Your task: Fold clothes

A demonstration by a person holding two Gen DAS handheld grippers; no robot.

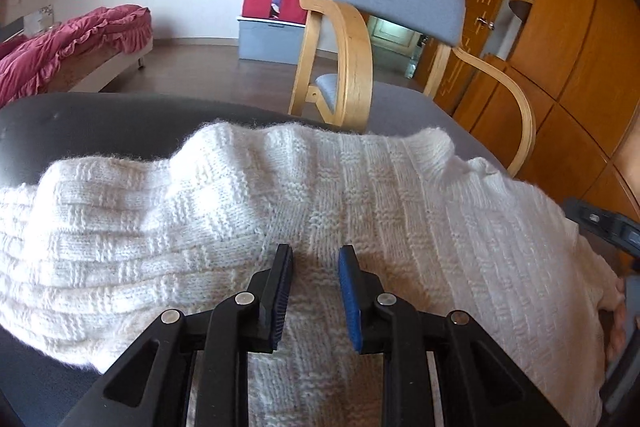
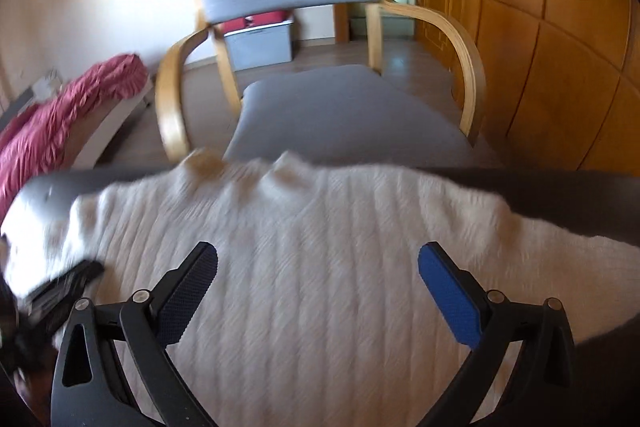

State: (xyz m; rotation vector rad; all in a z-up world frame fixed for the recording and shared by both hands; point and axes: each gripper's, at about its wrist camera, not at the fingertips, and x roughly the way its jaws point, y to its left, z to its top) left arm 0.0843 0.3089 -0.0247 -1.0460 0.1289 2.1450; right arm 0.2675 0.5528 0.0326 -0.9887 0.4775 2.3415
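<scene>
My white knit sweater (image 1: 320, 211) lies spread over the dark surface (image 1: 100, 119), filling the lower half of both views, with the grey-cushioned wooden chair (image 2: 304, 39) behind it at upper centre, so I judge I am between folds, picking the next edge. My left hand-held gripper (image 1: 314, 259) sits bottom centre of its view, jaws narrow with only a slim gap and the knit lying under them, not pinched. My right hand-held gripper (image 2: 318, 259) hangs wide and empty over the sweater's middle; next I need to take hold of an edge and carry it across.
</scene>
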